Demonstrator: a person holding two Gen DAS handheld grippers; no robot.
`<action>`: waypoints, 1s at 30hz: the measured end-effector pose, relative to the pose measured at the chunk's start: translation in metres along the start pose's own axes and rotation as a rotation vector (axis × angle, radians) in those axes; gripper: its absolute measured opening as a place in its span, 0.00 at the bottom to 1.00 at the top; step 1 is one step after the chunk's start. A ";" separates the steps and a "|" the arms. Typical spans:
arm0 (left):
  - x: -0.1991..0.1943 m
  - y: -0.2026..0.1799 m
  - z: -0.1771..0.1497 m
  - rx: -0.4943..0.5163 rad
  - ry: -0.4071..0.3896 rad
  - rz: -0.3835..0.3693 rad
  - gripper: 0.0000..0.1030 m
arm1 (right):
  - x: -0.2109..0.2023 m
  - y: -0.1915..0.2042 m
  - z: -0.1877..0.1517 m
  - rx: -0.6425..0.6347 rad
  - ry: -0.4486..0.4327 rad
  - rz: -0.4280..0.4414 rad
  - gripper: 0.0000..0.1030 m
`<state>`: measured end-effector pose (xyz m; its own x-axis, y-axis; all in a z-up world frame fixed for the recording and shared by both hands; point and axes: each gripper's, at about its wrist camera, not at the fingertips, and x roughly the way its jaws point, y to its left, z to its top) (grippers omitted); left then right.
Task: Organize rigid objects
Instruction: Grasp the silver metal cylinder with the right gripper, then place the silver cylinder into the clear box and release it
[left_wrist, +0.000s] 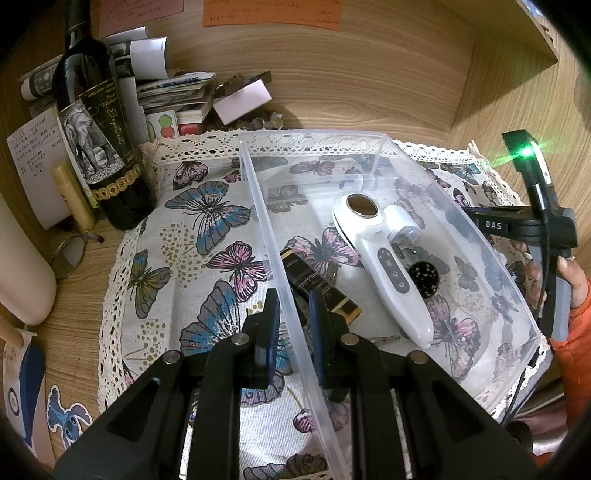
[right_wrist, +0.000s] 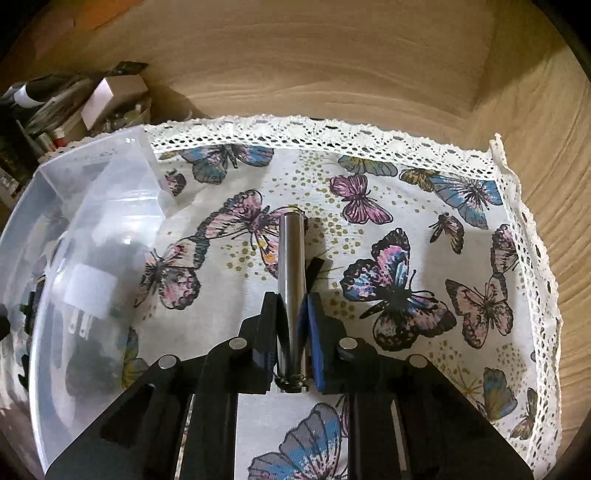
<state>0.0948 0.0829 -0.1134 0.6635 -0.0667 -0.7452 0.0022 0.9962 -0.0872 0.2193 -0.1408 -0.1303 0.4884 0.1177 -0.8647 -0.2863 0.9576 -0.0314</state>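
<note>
slim shiny steel cylinder (right_wrist: 291, 280), lengthwise between fingers (right_wrist: 313, 325)

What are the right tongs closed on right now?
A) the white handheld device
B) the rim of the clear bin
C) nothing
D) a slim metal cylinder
D: in the right wrist view the right tongs pinch the metal cylinder over the butterfly cloth.

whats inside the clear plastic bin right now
In the clear bin: a white handheld device, a black and gold box, and a black speckled round thing partly hidden under the device.
</note>
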 end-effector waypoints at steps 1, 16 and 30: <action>0.000 0.000 0.000 -0.001 0.000 0.000 0.15 | -0.001 0.003 0.001 0.001 -0.008 0.003 0.14; 0.000 0.001 0.000 -0.001 0.001 0.000 0.15 | -0.097 0.058 0.013 -0.128 -0.239 0.087 0.14; 0.001 0.002 -0.001 -0.001 0.001 -0.002 0.15 | -0.095 0.141 0.007 -0.278 -0.226 0.237 0.14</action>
<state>0.0949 0.0849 -0.1145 0.6625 -0.0685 -0.7459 0.0028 0.9960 -0.0889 0.1381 -0.0150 -0.0487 0.5415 0.4105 -0.7337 -0.6086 0.7934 -0.0053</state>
